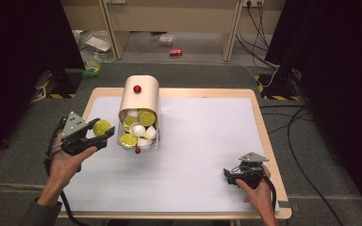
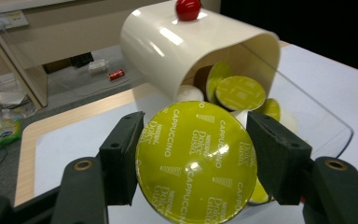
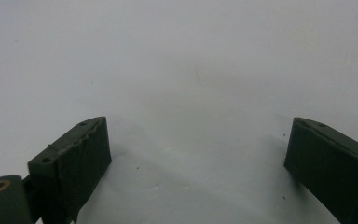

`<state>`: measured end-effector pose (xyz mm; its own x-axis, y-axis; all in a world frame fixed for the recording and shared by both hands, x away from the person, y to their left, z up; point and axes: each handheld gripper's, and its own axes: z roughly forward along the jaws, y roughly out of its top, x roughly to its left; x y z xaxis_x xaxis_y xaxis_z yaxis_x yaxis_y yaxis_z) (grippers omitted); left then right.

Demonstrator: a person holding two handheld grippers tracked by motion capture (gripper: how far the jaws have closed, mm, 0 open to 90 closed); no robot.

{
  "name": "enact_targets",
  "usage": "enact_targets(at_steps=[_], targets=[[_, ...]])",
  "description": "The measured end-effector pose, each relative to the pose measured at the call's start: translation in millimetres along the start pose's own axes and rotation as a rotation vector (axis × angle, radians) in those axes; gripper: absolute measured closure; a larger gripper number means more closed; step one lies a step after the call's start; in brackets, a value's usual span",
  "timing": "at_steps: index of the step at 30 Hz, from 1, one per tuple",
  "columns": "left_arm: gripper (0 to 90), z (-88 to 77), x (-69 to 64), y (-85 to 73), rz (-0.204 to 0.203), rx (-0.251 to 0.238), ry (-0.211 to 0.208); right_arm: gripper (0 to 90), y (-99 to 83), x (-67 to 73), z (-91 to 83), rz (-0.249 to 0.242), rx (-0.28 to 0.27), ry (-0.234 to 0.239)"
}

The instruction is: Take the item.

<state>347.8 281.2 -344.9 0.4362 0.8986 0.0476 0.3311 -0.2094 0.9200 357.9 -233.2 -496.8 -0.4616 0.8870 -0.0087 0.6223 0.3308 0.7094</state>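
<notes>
The worktop [image 1: 207, 141], covered by a white sheet, is carrying a cream capsule holder [image 1: 140, 101] with a red knob [image 1: 137, 89] on top, lying toward the left side. Its clear drawer [image 1: 156, 141] is standing pulled out toward the person and holding green-lidded and white capsules. Just left of that drawer, the left tongs [image 1: 104, 129] are pinching a green cappuccino capsule [image 2: 196, 161] by its rim, holding it above the sheet with its lid facing the left gripper view's camera. Well apart, near the worktop's front right corner, the right tongs [image 1: 227, 175] are resting low over the sheet, spread wide with nothing between them.
</notes>
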Motion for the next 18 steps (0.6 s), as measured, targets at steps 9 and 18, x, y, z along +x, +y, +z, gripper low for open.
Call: enact_targets(at_steps=[9,18], targets=[[38.6,-2.8,16.7,-17.9,-0.033,0.018,0.04,6.9,0.0,0.1,0.0,0.0,0.0,0.0],[38.6,2.7,24.7,-45.3,-0.091,0.038,0.05,6.9,0.0,0.1,0.1,-0.001,-0.001,-0.001]])
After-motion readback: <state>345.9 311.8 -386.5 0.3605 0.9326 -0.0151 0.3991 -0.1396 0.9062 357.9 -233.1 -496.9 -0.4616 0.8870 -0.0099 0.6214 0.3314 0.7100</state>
